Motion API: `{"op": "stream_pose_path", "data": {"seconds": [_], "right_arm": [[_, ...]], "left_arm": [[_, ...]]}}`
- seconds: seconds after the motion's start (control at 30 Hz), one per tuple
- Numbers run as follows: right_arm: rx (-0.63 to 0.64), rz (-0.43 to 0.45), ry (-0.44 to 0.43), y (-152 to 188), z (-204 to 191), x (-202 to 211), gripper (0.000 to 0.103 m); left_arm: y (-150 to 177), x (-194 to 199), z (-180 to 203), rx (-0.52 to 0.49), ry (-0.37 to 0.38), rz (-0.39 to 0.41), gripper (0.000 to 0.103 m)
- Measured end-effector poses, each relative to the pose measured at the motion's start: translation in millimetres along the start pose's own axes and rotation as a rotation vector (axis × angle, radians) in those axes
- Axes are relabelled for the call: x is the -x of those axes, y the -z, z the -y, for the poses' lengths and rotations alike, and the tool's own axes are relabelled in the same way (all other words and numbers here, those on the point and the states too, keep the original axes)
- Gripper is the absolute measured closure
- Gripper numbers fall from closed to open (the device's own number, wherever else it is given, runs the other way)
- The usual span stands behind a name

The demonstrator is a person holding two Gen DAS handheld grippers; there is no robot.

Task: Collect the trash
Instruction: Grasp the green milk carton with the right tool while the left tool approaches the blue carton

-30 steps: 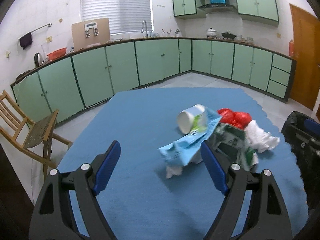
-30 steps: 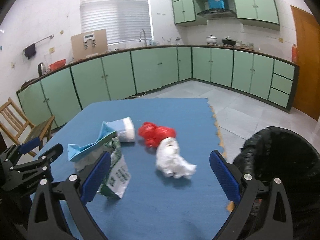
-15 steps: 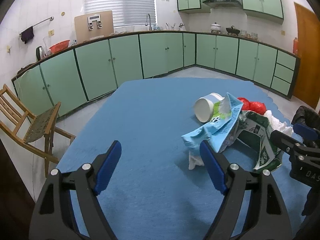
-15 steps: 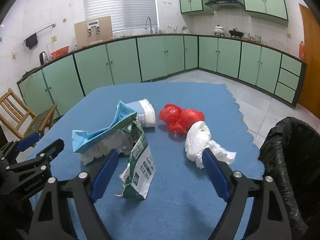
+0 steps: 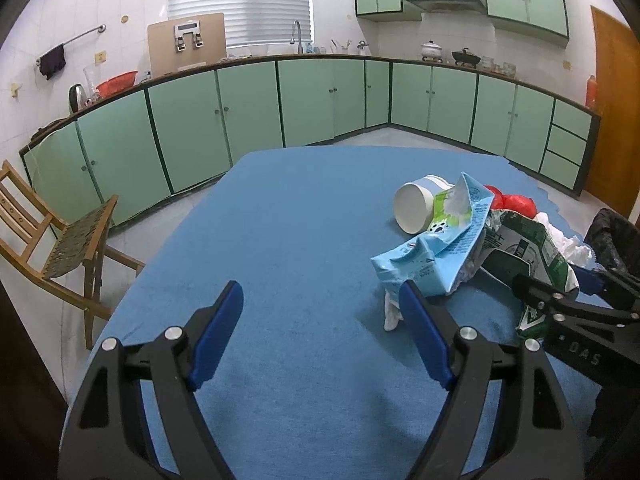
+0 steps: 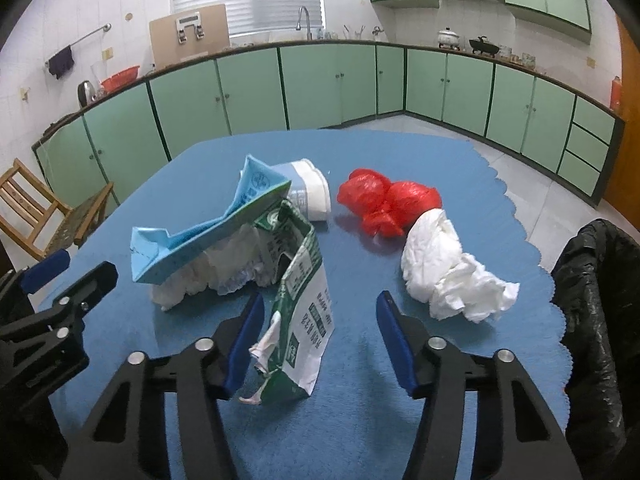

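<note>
A torn green-and-white carton stands on the blue tablecloth between the jaws of my right gripper. Those jaws are closing: the left pad touches the carton, the right pad stands clear of it. Behind it lie a flattened light-blue carton on crumpled tissue, a white cup on its side, a red plastic bag and a white paper wad. My left gripper is open over bare cloth, with its right fingertip just short of the light-blue carton.
A black trash bag hangs open past the table's scalloped right edge. A wooden chair stands left of the table. Green kitchen cabinets line the far walls.
My right gripper has come forward and down onto the green carton, and its jaws have narrowed around it. The left gripper has edged slightly nearer the trash pile.
</note>
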State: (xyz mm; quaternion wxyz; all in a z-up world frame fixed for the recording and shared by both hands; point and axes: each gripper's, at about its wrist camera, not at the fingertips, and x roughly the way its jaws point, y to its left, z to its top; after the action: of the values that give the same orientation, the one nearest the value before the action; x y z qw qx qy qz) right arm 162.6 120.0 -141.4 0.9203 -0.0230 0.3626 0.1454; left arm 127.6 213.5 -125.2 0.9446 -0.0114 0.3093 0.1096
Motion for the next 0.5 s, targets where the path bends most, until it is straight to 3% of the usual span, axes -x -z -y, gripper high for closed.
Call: {"op": "stream_pose_path", "data": {"seconds": [0.23,0.27,0.5], "right_arm": [[-0.008,-0.038,-0.029,-1.1,4.0,-7.7,0.069],[-0.002,-0.037,-0.035,-1.6,3.9,-7.2,0.076],[-0.009,-0.036,-0.036,-2.5,13.6,-2.4,0.088]], "left_arm": [[2.0,0.6,4.0,0.0,0.014,-0.003,0.025],[2.3,0.9,4.8,0.0,0.017,-0.003,0.025],[4.6,3.6,16.2,-0.014,0.04,0.0,0.026]]}}
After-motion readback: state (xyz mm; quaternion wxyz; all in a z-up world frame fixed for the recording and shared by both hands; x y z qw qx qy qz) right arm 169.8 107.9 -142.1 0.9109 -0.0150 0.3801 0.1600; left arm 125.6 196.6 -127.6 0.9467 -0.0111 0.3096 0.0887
